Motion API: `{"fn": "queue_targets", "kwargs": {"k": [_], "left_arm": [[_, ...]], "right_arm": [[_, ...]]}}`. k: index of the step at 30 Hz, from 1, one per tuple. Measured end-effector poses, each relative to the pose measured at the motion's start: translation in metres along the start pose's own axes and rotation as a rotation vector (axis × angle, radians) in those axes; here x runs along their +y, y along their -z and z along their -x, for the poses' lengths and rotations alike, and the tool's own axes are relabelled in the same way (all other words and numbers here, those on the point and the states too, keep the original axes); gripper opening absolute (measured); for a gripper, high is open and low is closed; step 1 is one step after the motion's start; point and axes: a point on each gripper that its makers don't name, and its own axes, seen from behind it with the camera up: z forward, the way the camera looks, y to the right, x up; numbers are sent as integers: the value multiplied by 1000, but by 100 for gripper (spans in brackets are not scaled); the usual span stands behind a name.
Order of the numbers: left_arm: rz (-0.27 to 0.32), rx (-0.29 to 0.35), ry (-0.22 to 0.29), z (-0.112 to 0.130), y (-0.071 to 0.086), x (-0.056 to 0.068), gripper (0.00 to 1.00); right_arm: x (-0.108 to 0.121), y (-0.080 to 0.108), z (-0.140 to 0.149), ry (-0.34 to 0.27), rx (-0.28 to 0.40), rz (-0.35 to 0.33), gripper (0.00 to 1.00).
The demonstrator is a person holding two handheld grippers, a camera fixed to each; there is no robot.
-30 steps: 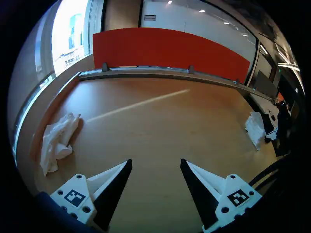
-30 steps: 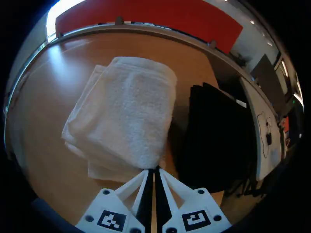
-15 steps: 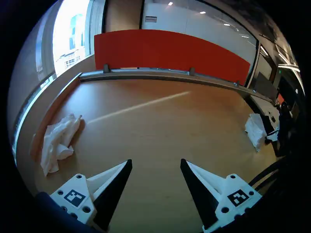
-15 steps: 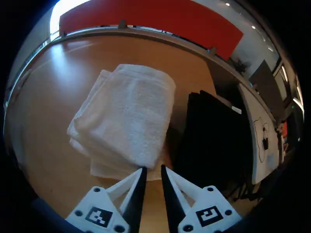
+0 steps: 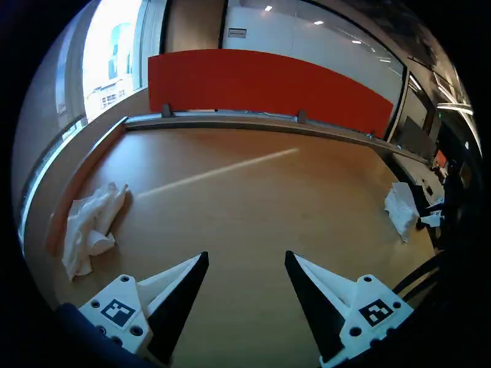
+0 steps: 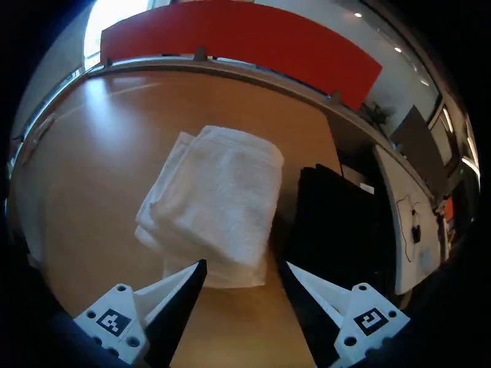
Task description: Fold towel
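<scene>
The folded towel (image 6: 212, 202) looks finished, right gripper (image 6: 243, 264) and left gripper (image 5: 246, 253) fingers spread empty; fetching the crumpled towel (image 5: 89, 224) at left seems next.

Jaws standing wide apart, the left tongs (image 5: 246, 254) are hanging over the wooden worktop (image 5: 245, 196), gripping nothing. A crumpled white towel (image 5: 91, 228) is lying at left by the edge. A second white towel (image 5: 401, 210) is sitting at the right edge. A red divider (image 5: 264, 83) is running along the far side.
</scene>
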Motion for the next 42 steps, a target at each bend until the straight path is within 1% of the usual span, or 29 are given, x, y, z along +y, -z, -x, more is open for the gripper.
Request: {"fn": "queue_targets", "kwargs": {"k": [3, 8, 11, 15, 18, 26, 32, 35, 38, 41, 42], "left_arm": [[2, 6, -1, -1, 1, -2, 92], [1, 19, 3, -5, 1, -7, 92], [0, 37, 10, -10, 1, -9, 92], [4, 75, 20, -21, 2, -12, 92], [5, 93, 25, -28, 2, -13, 92], [-7, 140, 5, -44, -1, -17, 92], [-13, 182, -9, -58, -4, -18, 92], [-21, 205, -13, -66, -5, -19, 92], [-33, 230, -23, -74, -5, -21, 92], [-39, 254, -31, -82, -6, -22, 92], [-40, 260, -33, -84, -6, -22, 92]], "right_arm": [[-3, 4, -5, -5, 18, 4, 95], [-9, 10, -18, -29, 65, 9, 98], [-14, 15, -34, -57, 126, 9, 100], [-21, 25, -55, -107, 224, 14, 100], [-22, 30, -67, -139, 282, 29, 100], [-24, 43, -100, -191, 443, 76, 100], [-30, 55, -128, -245, 573, 88, 100], [-32, 67, -145, -266, 651, 100, 100], [-36, 83, -164, -278, 730, 106, 100], [-37, 93, -177, -290, 787, 118, 100], [-39, 94, -179, -291, 795, 119, 100]]}}
